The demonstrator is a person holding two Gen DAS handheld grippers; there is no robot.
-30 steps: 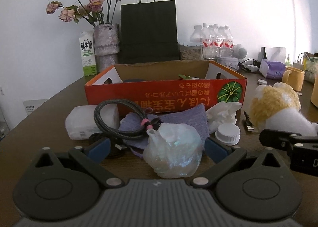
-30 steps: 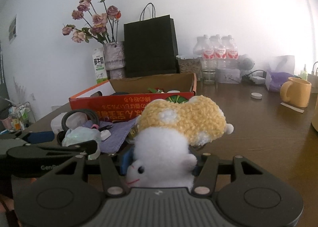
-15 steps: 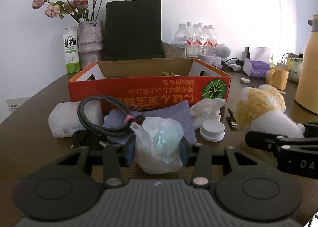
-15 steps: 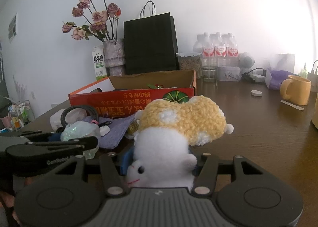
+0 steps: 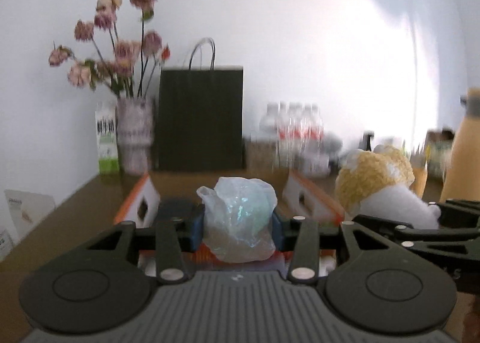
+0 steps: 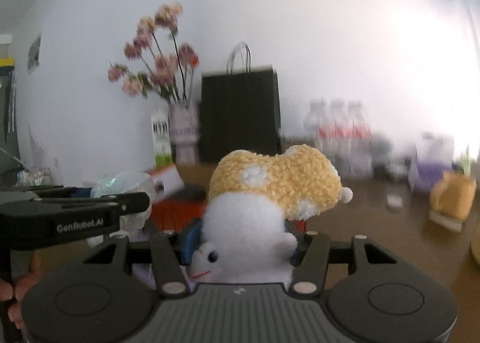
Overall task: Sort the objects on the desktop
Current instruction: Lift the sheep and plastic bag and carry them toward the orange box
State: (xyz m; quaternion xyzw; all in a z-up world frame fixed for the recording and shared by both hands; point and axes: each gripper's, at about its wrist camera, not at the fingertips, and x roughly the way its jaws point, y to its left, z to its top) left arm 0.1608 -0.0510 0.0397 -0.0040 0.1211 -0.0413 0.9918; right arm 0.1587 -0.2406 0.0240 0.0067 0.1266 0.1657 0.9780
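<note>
Holding a crinkly plastic bag (image 5: 238,220) in your left claw (image 5: 238,227) and a soft plush toy (image 6: 258,217) in the right claw (image 6: 240,245) above the orange box (image 5: 312,196), squeeze each mid-body (both crush easily).

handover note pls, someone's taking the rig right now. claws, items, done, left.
Left claw: shut on the crumpled plastic bag, held above the table.
Right claw: shut on the plush toy, white body between the pads, yellow end forward, also in the air.
Orange cardboard box: straight ahead of both claws, in front of the black paper bag; the frames are blurred, so its contents are not readable.
Done: both items gripped and off the table.
Left: likely carry both over the box and release, then go for whatever is on the table by the box; little of it shows here.
</note>
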